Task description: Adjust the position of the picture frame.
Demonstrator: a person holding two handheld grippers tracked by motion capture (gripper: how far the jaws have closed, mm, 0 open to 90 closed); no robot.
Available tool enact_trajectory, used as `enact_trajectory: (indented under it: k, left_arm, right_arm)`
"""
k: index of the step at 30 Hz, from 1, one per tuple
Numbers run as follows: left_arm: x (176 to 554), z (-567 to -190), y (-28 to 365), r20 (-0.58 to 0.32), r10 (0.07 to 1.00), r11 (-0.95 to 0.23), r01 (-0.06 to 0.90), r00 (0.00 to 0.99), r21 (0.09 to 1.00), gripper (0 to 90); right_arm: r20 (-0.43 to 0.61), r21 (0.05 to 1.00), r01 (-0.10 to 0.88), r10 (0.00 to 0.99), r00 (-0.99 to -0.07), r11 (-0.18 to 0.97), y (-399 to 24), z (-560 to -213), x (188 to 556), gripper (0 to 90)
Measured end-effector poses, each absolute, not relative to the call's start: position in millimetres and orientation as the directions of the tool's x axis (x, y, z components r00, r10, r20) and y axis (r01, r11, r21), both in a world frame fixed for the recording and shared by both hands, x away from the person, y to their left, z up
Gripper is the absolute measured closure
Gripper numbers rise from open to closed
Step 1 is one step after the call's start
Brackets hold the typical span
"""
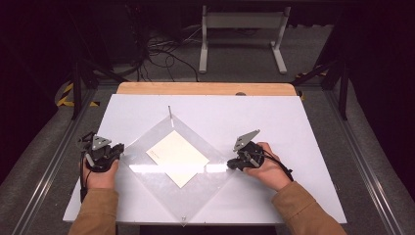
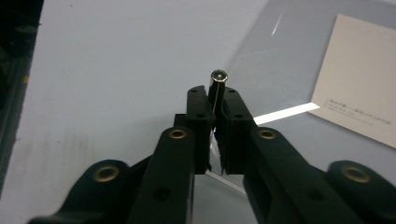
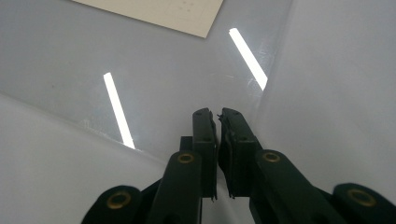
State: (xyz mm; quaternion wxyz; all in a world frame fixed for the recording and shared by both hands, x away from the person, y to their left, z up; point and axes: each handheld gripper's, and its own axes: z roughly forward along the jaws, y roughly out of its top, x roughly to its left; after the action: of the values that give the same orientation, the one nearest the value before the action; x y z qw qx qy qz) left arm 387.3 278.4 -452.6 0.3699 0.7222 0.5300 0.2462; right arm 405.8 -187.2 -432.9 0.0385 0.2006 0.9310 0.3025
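- A white worktop [image 1: 303, 127] is seen in the middle of the high view, with a strip of bare wood [image 1: 205, 88] left showing along its far edge.
- Grey carpet-like floor [image 1: 235, 63] is laid all around, pretty dim toward the sides.
- A white metal stand [image 1: 242, 29] with two legs is parked on the floor beyond the far edge.
- A tangle of black cables [image 1: 164, 51] is spread on the floor past the far left corner.
- Yellow-black hazard tape [image 1: 66, 95] is stuck down on the floor at the left.
- Dark frame struts [image 1: 78, 83] are set up on both sides.
- The back of the room is left in near darkness; the worktop is lit brightly from above.
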Motion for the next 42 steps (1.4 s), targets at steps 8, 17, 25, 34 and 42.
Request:
enact_trajectory:
  k: [8, 17, 25, 34, 42]
  left_arm:
    - [405.0, -441.6, 264.9, -0.024, 0.938, -0.189, 0.571, 0.345, 0.799, 84.4]
    - [438.5, -419.0, 215.2, 0.031, 0.894, -0.286, 0.514, 0.447, 0.809, 84.3]
    - [468.7, -411.4, 170.7, 0.043, 0.862, -0.325, 0.486, 0.504, 0.811, 84.4]
    - [498.9, -434.3, 150.7, -0.007, 0.859, -0.304, 0.52, 0.512, 0.798, 84.2]
    - [500.8, -441.6, 144.4, -0.002, 0.846, -0.337, 0.537, 0.533, 0.773, 80.3]
  right_arm:
    - [0.069, 0.586, 0.361, 0.399, -0.914, 0.725, -195.7, -433.9, 397.3, 84.3]
    - [0.136, 0.587, 0.378, 0.373, -0.918, 0.716, -216.4, -435.3, 349.3, 84.5]
    - [0.234, 0.592, 0.37, 0.287, -0.929, 0.715, -214.6, -440.4, 312.0, 89.9]
    - [0.195, 0.648, 0.366, 0.318, -0.928, 0.668, -229.3, -431.3, 299.1, 89.4]
    - [0.159, 0.668, 0.4, 0.405, -0.9, 0.627, -245.2, -427.5, 298.7, 87.0]
